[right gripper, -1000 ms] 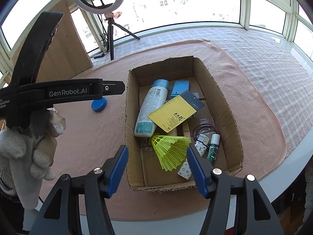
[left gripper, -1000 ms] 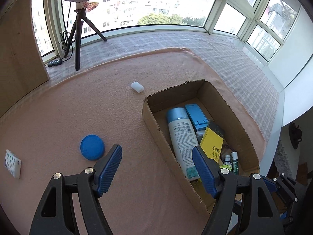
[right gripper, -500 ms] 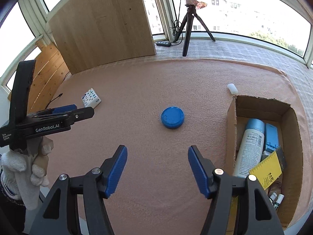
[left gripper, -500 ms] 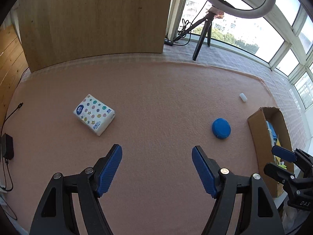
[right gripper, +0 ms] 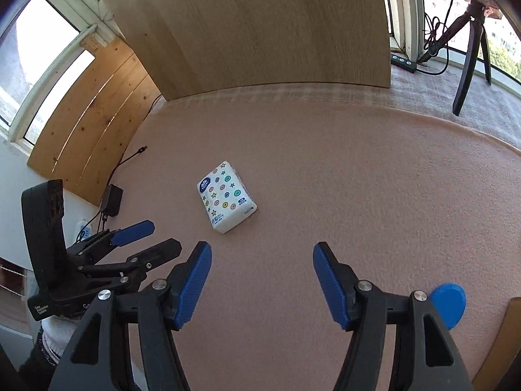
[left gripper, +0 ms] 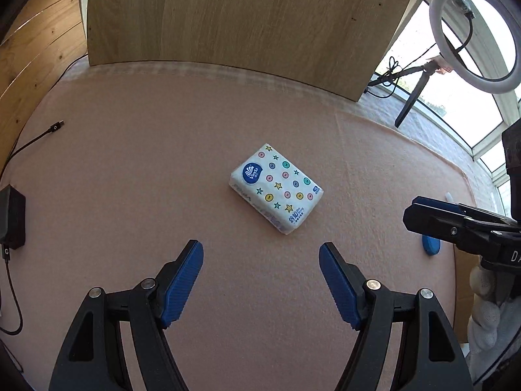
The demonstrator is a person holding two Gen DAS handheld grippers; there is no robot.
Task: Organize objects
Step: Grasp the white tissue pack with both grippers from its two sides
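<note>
A white tissue pack (left gripper: 276,187) printed with coloured dots and stars lies flat on the pink felt mat (left gripper: 130,163). My left gripper (left gripper: 260,247) hovers just short of it, open, with nothing between its blue pads. In the right wrist view the same tissue pack (right gripper: 226,205) lies ahead and slightly left of my right gripper (right gripper: 262,247), which is also open and empty. A blue round lid (right gripper: 451,303) rests on the mat behind the right finger. The left gripper (right gripper: 161,236) shows at the left, held by a gloved hand.
A cardboard box corner (right gripper: 511,332) pokes in at the lower right. A large wooden board (left gripper: 228,16) stands along the mat's far edge. A black adapter (left gripper: 12,216) with its cable lies at the left rim. A ring light tripod (left gripper: 413,94) stands at the back right.
Both grippers have swung left, away from the cardboard box and across the mat. The tissue pack now sits centred ahead of them. The box has almost left both views.
</note>
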